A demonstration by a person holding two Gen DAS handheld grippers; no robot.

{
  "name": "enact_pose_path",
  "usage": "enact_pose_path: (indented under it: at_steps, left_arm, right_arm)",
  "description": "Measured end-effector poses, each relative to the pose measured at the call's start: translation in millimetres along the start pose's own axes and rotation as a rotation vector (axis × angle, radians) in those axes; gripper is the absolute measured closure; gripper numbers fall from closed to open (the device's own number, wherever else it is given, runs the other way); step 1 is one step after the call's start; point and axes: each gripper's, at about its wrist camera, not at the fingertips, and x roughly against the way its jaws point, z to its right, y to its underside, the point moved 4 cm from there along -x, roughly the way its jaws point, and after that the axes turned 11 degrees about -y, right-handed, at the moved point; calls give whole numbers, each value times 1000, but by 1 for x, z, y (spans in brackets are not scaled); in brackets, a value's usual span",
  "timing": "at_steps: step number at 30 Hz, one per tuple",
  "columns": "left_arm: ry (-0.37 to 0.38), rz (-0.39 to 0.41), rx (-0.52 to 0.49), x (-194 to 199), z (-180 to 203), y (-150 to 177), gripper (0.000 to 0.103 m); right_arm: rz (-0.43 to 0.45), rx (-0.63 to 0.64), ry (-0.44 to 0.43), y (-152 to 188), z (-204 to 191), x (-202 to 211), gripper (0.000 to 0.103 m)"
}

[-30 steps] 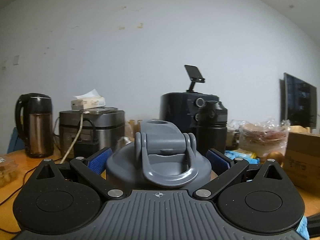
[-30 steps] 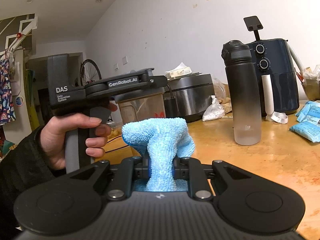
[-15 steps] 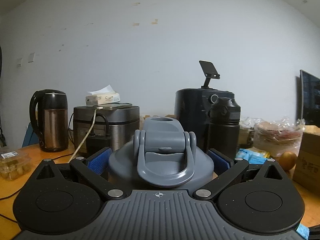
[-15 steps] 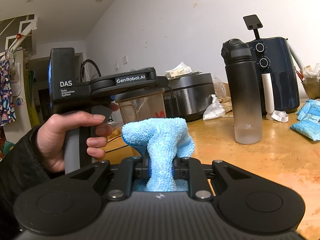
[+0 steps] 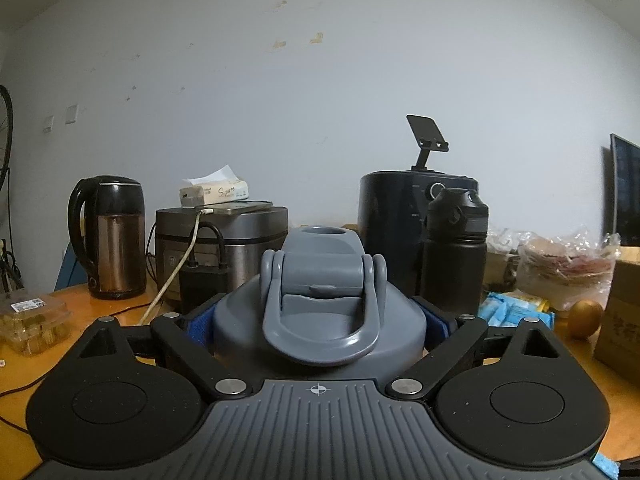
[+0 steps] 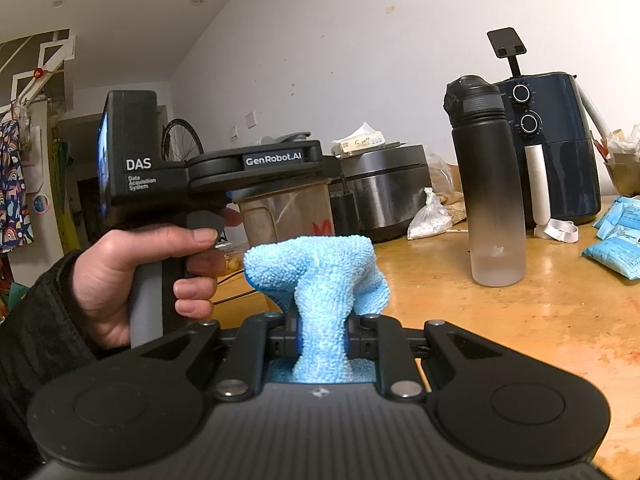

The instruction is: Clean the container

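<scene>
while the left gripper (image 5: 319, 322) clamps the grey-lidded container (image 5: 318, 312) above the table (image 6: 532, 320) and the right gripper (image 6: 322, 338) pinches the blue cloth (image 6: 320, 276), a hard wipe could twist it loose.

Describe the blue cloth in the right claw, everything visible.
The blue cloth is a light blue microfibre with a nubby looped pile. It is bunched, not folded. The right claw is shut on its narrow middle, so it stands up as a pinched stalk and flares into a lumpy head above the fingers. More of it shows below the pinch. It hangs above the wooden table, touching only the claw.
</scene>
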Motion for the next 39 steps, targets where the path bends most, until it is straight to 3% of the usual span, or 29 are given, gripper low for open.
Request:
enact_pose_path:
  at_steps: [17,39]
  left_arm:
    - [22,5,7,-1,-3,0,8]
    - [232,31,-16,-8,-20,3,8]
  right_arm:
    - [3,-3,4,0,0,1,90]
    - [1,-9,-4,-1,2,-5,90]
